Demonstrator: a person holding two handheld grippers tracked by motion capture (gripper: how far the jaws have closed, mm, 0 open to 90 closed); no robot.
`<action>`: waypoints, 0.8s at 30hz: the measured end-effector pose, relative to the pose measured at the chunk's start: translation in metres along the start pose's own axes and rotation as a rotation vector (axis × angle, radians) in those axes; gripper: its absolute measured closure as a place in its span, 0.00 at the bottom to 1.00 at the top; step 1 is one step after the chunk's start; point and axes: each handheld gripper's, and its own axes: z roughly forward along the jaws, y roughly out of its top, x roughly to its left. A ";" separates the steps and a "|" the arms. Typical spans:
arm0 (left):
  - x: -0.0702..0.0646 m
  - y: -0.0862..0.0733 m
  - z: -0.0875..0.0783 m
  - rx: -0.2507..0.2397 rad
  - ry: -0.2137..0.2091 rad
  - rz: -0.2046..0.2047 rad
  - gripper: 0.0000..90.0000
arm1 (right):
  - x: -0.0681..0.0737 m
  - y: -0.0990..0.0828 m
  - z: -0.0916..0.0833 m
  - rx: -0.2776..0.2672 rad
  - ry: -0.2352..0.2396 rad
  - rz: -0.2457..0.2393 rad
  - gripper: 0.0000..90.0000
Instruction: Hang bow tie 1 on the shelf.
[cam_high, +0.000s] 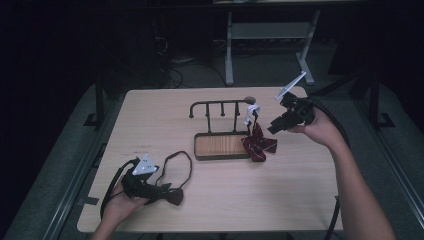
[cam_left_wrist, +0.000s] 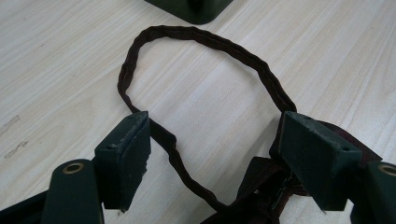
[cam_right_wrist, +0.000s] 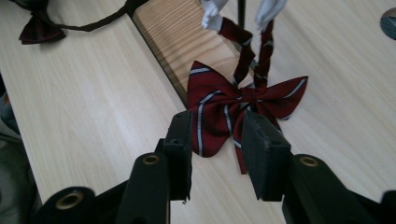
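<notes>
A dark red striped bow tie (cam_right_wrist: 210, 102) hangs by its strap from the right end of a black rack (cam_high: 220, 107), with its bow resting at the edge of the rack's wooden base (cam_high: 220, 145). White strap ends (cam_right_wrist: 212, 14) show above it. My right gripper (cam_right_wrist: 217, 135) is open, its jaws on either side of the bow's lower edge and not pressing it. A dark bow tie (cam_high: 173, 196) lies at the front left, its strap (cam_left_wrist: 205, 39) looped on the table. My left gripper (cam_left_wrist: 215, 135) stands open over that strap, right jaw beside the bow (cam_left_wrist: 261, 186).
The pale wooden table (cam_high: 150, 115) has a round cable hole (cam_high: 248, 99) behind the rack. A metal frame (cam_high: 270, 35) stands on the dark floor beyond the far edge. Cables trail from both grippers off the table's front and right sides.
</notes>
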 end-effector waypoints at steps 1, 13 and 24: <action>0.000 0.000 0.000 0.005 -0.001 0.002 0.28 | 0.001 -0.001 0.000 0.003 0.002 0.003 0.70; 0.002 0.000 0.001 0.008 -0.003 0.000 0.28 | 0.004 -0.013 0.008 0.007 0.021 0.002 0.65; 0.003 -0.001 0.003 0.011 -0.011 -0.002 0.28 | 0.005 -0.031 0.016 0.005 0.030 0.026 0.60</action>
